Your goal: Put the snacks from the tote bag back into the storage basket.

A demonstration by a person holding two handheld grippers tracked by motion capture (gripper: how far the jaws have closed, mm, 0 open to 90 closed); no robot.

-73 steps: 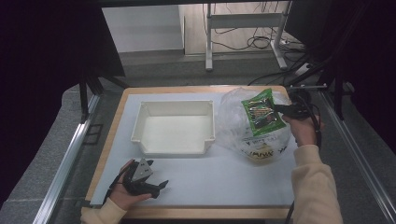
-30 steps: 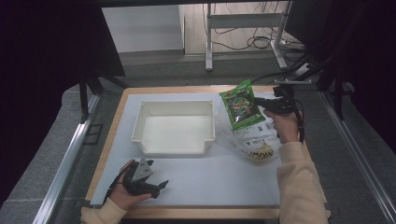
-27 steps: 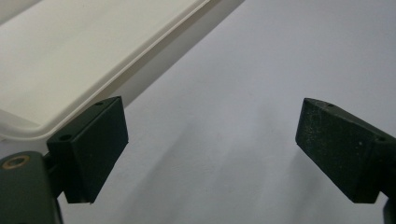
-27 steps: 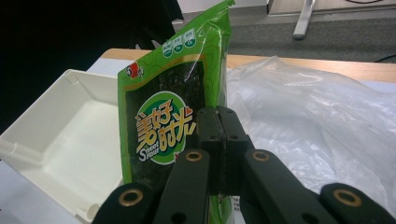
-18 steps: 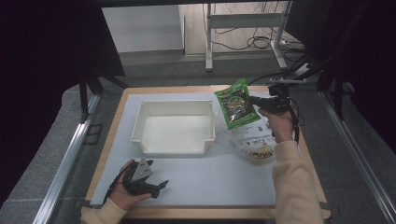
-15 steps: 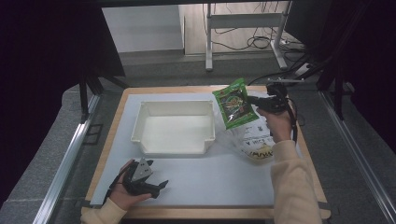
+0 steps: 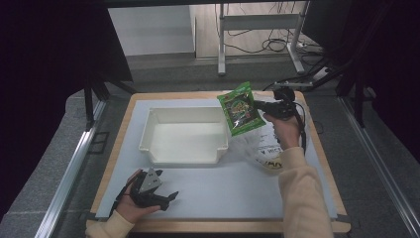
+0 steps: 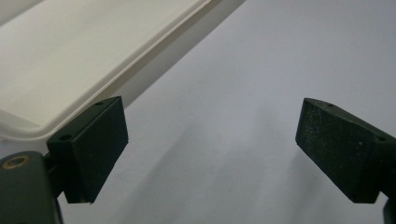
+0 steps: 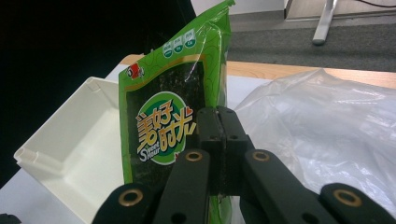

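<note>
The right gripper (image 7: 261, 105), jaws clamping the green packet (image 7: 240, 108), is holding it just right of the white tray (image 7: 184, 135). The left gripper (image 7: 166, 196), jaws gaping empty, is resting near the surface's front edge.

A wooden table (image 7: 317, 148) carries a pale mat (image 7: 223, 191); on it sit a white tray (image 7: 183, 136) and, apparently, a clear plastic bag (image 7: 260, 148), well beyond the left fingers (image 7: 171, 195).

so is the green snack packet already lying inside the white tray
No, the green snack packet hangs in the air, clamped by the right hand-held gripper over the right edge of the white tray, whose floor is bare.
</note>
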